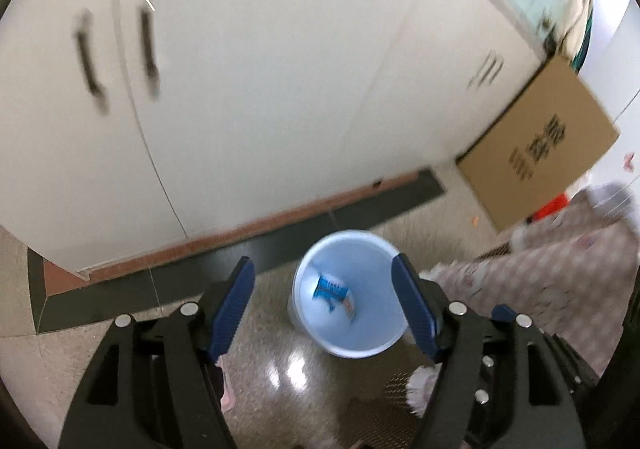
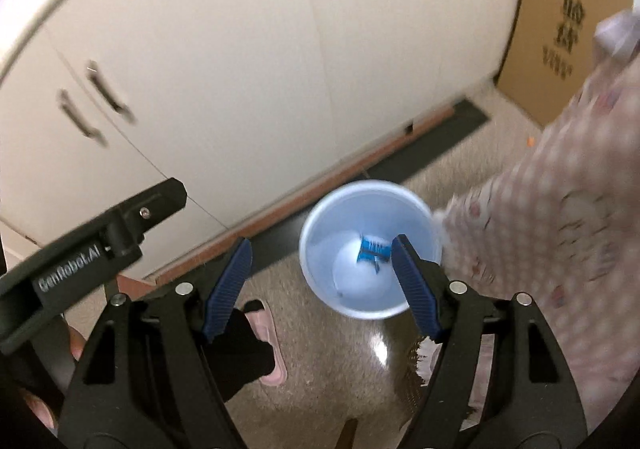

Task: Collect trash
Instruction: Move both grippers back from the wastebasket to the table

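Observation:
A light blue waste bin (image 1: 352, 345) stands on the floor in front of white cupboards; it also shows in the right wrist view (image 2: 320, 249). A blue and white wrapper (image 1: 334, 291) lies inside it, also seen from the right wrist (image 2: 374, 251). My left gripper (image 1: 323, 265) is open and empty, held above the bin. My right gripper (image 2: 322, 245) is open and empty, also above the bin. The left gripper's black body (image 2: 92, 249) shows at the left of the right wrist view.
White cupboard doors (image 1: 260, 89) with dark handles rise behind the bin. A cardboard box (image 1: 540, 145) leans at the right. A pink patterned cloth (image 2: 560, 229) hangs at the right, beside the bin. A pink slipper (image 2: 272, 349) is on the floor below.

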A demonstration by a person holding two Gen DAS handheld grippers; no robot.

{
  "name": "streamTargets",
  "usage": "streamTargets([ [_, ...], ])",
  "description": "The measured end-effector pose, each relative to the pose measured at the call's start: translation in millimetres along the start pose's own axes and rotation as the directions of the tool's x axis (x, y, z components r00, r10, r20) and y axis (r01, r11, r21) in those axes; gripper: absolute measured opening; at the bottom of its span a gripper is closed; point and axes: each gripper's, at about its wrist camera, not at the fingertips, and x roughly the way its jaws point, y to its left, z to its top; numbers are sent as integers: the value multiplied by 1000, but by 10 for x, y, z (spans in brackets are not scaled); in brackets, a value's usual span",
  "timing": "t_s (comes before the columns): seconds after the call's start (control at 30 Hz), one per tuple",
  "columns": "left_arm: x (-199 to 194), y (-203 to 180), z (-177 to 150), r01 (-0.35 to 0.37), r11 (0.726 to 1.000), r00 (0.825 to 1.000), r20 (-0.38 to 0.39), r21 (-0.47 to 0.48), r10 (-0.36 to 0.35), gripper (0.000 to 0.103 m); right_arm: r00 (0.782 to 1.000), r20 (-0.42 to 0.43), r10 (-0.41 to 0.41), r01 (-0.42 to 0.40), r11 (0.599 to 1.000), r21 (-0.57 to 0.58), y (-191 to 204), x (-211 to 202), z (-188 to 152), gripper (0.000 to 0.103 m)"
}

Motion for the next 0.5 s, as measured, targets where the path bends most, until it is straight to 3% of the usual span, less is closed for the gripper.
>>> streamTargets([
  [0.1,-466,-78,82,28,1000,996,89,-4,-28,70,994,96,-47,52,997,-53,142,-512,25,72],
  [0.23,-1032,-387,94,86,995,979,182,56,-95,71,961,231,-148,161,986,-34,111,-1171,-18,72],
  [0.4,-1549,-960,-18,182,966,953,211,182,-219,74,910,330,-251,242,968,69,-241,-1960,-164,72],
  [0.5,-1769,-1400,-141,231,936,935,207,266,-289,76,873,369,-318,280,948,154,-582,-2415,-291,74],
])
